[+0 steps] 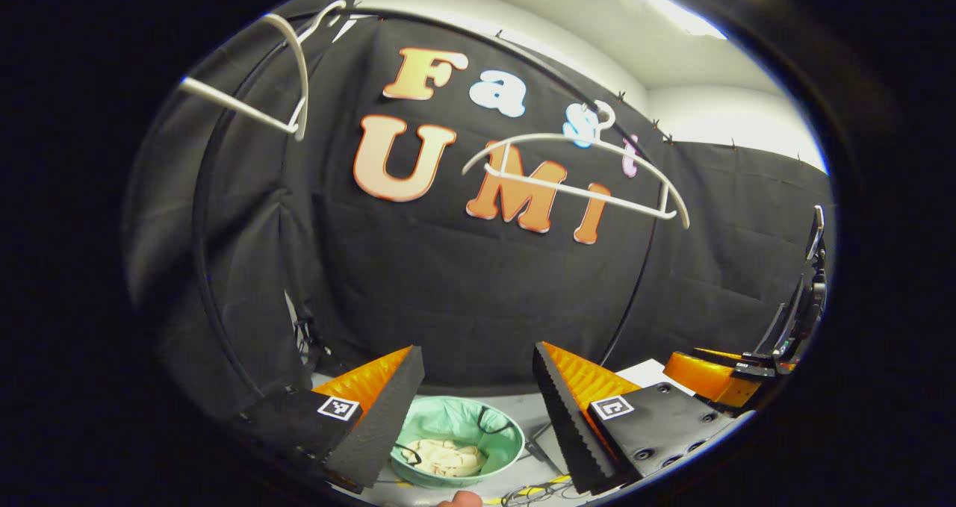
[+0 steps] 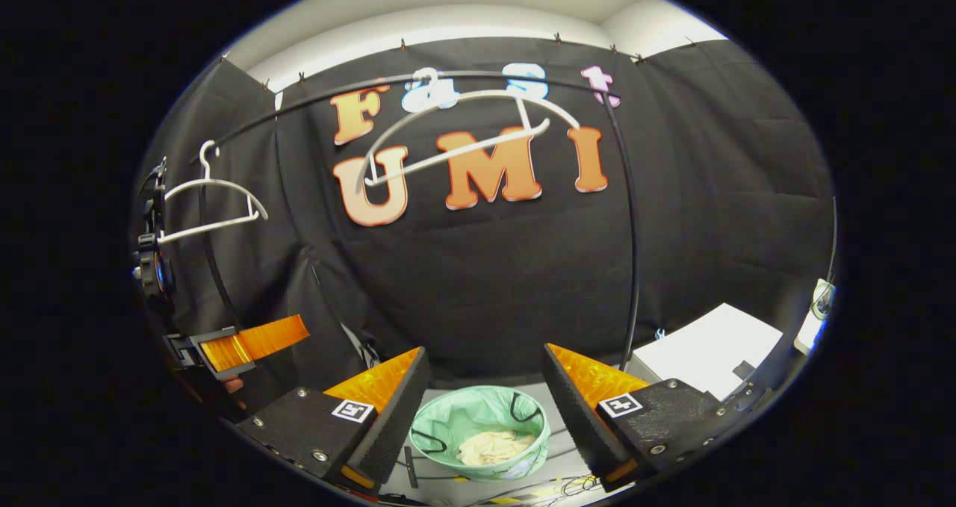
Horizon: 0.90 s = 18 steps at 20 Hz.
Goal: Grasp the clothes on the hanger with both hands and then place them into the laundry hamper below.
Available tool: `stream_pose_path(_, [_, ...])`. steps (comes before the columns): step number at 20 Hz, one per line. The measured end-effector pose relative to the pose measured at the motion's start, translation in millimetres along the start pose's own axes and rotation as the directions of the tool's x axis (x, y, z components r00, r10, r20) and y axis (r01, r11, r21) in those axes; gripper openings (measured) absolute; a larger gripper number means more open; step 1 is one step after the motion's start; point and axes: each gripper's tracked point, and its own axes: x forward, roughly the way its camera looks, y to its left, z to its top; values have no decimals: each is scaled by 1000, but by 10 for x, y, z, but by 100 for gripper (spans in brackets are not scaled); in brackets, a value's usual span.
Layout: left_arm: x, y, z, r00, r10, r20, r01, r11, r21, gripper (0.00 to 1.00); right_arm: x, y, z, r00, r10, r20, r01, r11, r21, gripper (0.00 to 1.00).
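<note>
Left gripper view gives us the crumpled cream-coloured clothes (image 1: 444, 458) at the bottom centre of the frame, lying inside the round mint-green laundry hamper (image 1: 499, 425) on the floor. We see the same heap of clothes (image 2: 494, 447) in the right gripper view, again low and centred, resting at the bottom of the hamper (image 2: 457, 411), whose dark wire handles sit at its rim.

Above, in the middle of the left gripper view, a bare white plastic hanger (image 1: 575, 182) hangs from a thin black curved rail (image 1: 523, 51); a second bare white hanger (image 1: 261, 81) hangs at the upper left. In the right gripper view we find one hanger (image 2: 463, 130) at the upper centre and the other (image 2: 213, 208) at the left.

Our left claw (image 1: 478, 410) has its black foam-faced, orange-backed fingers spread wide apart, holding nothing, with the hamper showing between them. Our right claw (image 2: 485, 410) is likewise wide apart and empty, framing the hamper.

At the right edge of the left gripper view we see the right claw's orange fingers (image 1: 702, 376). At the left edge of the right gripper view we see an orange finger (image 2: 254, 340) of the left one. A white box (image 2: 709, 350) sits at the lower right of the right gripper view. Loose cables (image 1: 534, 492) lie on the floor near the hamper.
</note>
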Motion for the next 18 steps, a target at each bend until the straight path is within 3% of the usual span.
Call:
stream_pose_path(4, [-144, -46, 484, 994, 1, 112, -2, 1000, 9, 94, -273, -156, 470, 993, -38, 111, 44, 998, -49, 94])
stream_pose_path(5, [-143, -25, 580, 991, 2, 131, -4, 1000, 12, 100, -311, -151, 544, 991, -39, 127, 46, 998, -47, 94])
stream_pose_path(6, [-170, -18, 650, 989, 6, 146, -9, 1000, 18, 94, -346, -155, 603, 989, -42, 139, 48, 998, -41, 94])
stream_pose_path(8, [-219, 11, 771, 982, 16, 188, -23, 999, 34, 100, -445, -199, 689, 985, -46, 167, 53, 998, -33, 94])
stream_pose_path(10, [-231, 18, 895, 973, 25, 229, -38, 998, 52, 100, -504, -238, 772, 978, -55, 202, 64, 997, -38, 94])
stream_pose_path(15, [-205, 7, 956, 971, 33, 236, -51, 996, 71, 93, -585, -253, 925, 968, -63, 244, 76, 996, -44, 94])
stream_pose_path(17, [-208, 2, 990, 969, 27, 245, -43, 997, 61, 94, -575, -253, 968, 964, -62, 258, 75, 996, -38, 88])
stream_pose_path(18, [-214, 3, 1000, 968, 29, 249, -45, 997, 61, 96, -580, -262, 974, 963, -63, 261, 75, 996, -39, 91])
